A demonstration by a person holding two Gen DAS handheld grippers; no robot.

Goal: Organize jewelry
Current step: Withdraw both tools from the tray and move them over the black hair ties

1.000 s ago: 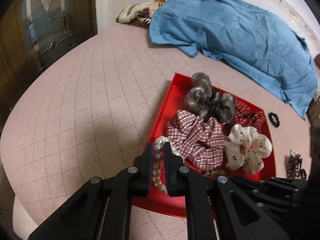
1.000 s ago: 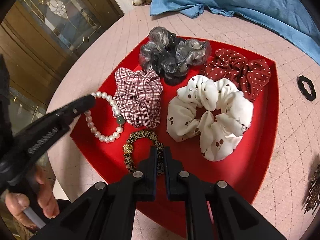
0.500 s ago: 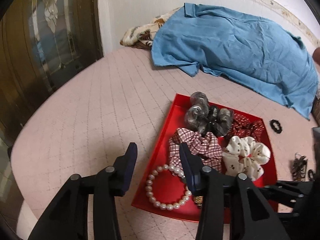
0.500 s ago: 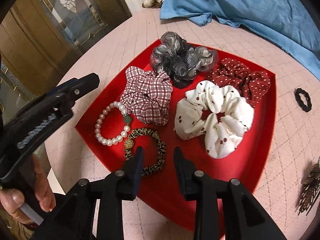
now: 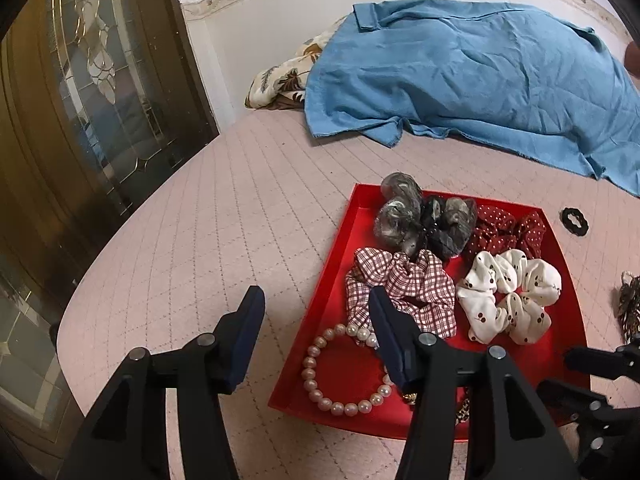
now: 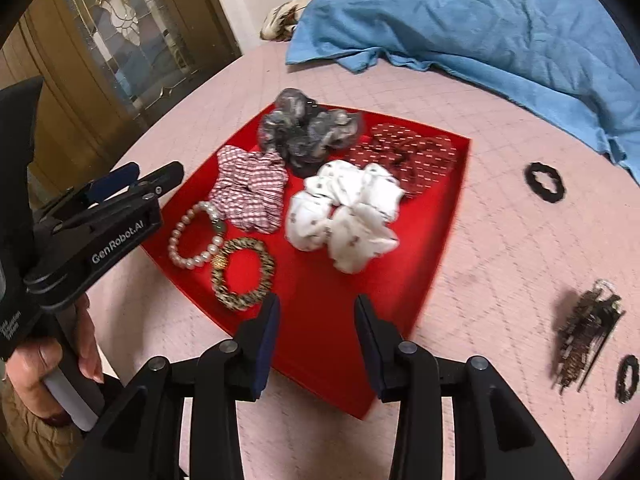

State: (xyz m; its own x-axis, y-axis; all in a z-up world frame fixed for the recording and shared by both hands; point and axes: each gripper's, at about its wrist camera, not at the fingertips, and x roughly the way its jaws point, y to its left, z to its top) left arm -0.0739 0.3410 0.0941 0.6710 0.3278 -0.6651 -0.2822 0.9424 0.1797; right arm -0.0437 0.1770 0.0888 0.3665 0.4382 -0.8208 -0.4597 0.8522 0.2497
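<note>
Right wrist view: the right gripper (image 6: 315, 340) gapes wide and empty over the red tray's (image 6: 448, 216) near edge; the brown hair clip (image 6: 584, 332) lies loose on the tabletop to its right, nearer it than the equally open, empty left gripper (image 6: 136, 178)

Red tray (image 6: 448, 216); white cherry-print scrunchie (image 6: 348, 216); blue cloth (image 5: 472, 80).

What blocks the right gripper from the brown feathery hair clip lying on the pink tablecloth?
Nothing visible. The right gripper is open above the red tray's near edge; only bare pink tablecloth separates it from the brown feathery hair clip.
</note>
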